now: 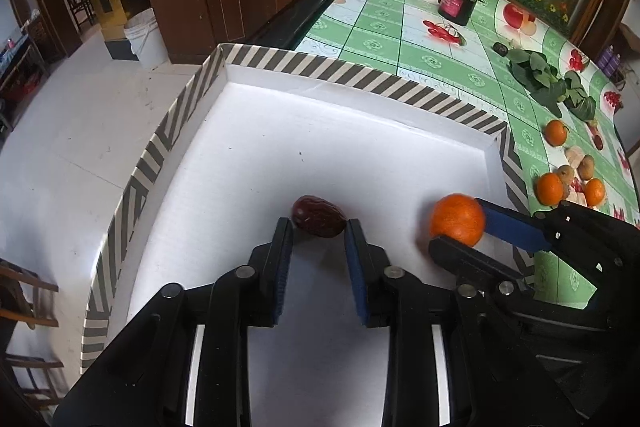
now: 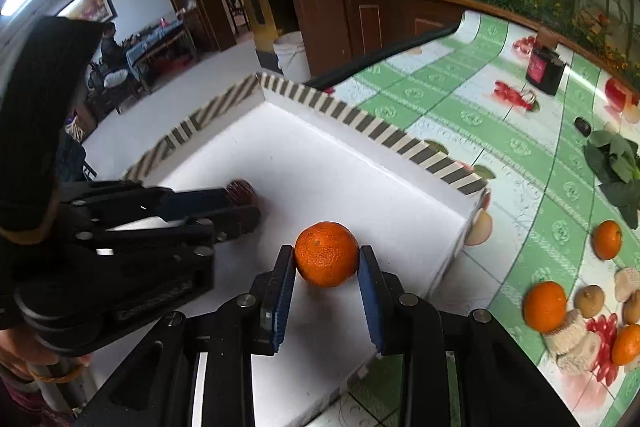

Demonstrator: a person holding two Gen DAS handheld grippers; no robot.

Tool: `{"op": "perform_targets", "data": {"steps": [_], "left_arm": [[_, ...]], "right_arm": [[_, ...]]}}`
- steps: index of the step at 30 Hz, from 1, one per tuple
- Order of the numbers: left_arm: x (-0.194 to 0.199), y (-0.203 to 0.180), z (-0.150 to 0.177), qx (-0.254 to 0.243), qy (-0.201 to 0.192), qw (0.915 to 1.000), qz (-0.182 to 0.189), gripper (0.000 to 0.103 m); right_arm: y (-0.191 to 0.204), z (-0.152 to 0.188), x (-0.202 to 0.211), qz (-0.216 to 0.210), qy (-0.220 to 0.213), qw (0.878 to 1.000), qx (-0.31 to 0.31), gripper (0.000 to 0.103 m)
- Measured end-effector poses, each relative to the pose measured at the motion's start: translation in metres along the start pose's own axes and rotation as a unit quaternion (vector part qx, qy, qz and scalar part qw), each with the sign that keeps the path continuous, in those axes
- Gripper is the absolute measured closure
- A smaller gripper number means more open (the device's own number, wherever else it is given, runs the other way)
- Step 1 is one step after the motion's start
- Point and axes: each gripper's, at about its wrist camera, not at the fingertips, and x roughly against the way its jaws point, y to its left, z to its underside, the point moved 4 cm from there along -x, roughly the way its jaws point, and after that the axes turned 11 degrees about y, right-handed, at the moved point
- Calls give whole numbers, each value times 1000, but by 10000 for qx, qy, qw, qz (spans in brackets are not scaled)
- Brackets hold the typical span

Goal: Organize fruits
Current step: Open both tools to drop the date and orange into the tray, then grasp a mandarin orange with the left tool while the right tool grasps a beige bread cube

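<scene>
**Date and orange held low inside the striped box**

A shallow white box (image 1: 280, 131) with a grey-and-white striped rim is seen at the edge of a table (image 1: 400, 27) covered by a green checked cloth printed with fruit. Both grippers are lowered into it.

The left gripper (image 1: 319, 227) is pointed steeply down at a dark red date (image 1: 319, 215) lying on the box floor. The date is seen between the two blue-padded fingertips; the pads sit right at its ends, but a firm pinch cannot be told from a loose touch. The jaws are narrowly parted, about as wide as the date.

The right gripper (image 2: 327, 258) is set around an orange (image 2: 326, 253), which is pinched between both pads and rests on or just above the box floor, near the box's right wall. In the left wrist view the same orange is seen to the right of the date, well apart from it, with the right gripper's fingers above and below it.

Outside the box, further fruit is left on the cloth: three more oranges (image 2: 544, 305), a few small brown fruits (image 2: 589, 301) and pale lumps among them. Beyond these, leafy greens (image 1: 552, 83) are laid, and a dark jar with a pink label (image 1: 456, 5) is stood near the far end of the table.
</scene>
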Motion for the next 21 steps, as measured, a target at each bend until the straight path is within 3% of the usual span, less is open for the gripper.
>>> {"op": "perform_targets", "data": {"steps": [6,12,21], "left_arm": [[6,5,3,120,-60,9998,170,52],[27,-2,15,110,-416,9990,95,52],[55,-43,41,-184,-636,9969,427,52]], "right_arm": [[1,9,10,80,-54,10000,4,63],[-9,32,45,-261,-429,9982,-342,63],[-48,87,88,-51,-733,9934,-884,63]]}}
